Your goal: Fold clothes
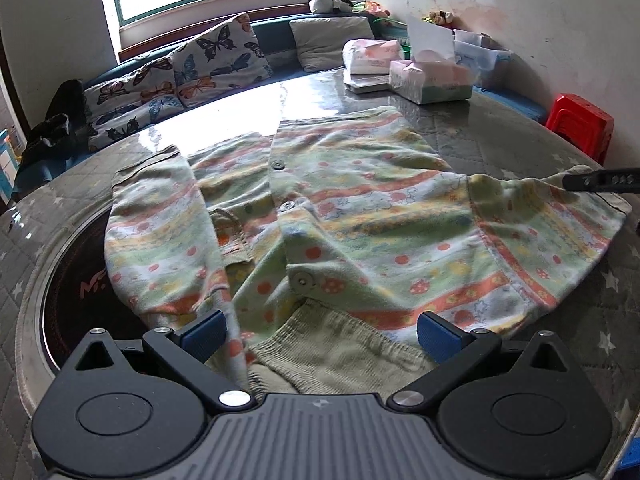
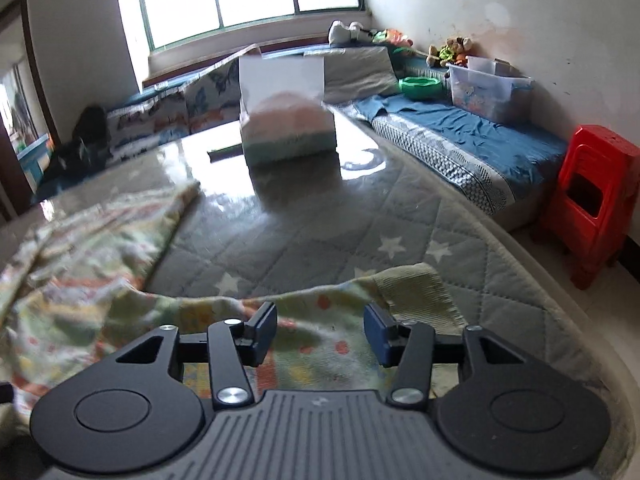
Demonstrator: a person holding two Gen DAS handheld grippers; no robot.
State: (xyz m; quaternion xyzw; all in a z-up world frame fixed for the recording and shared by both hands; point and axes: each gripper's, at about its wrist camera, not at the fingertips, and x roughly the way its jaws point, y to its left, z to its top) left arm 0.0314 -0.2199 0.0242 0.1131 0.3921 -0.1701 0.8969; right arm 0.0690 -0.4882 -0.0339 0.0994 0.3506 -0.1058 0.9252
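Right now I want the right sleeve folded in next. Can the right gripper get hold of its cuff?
Probably yes. The right gripper is open and sits just over the sleeve, with the cuff just ahead and slightly right. Nothing lies between them; only bare table cover surrounds the cuff.

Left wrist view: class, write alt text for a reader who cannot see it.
A striped, dotted child's cardigan lies spread on a quilted round table, the open left gripper hovering over its collar. The right gripper reaches the far sleeve; tissue packs sit behind.

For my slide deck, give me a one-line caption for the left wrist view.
Open left gripper poised over the collar of a striped cardigan spread on a quilted table.
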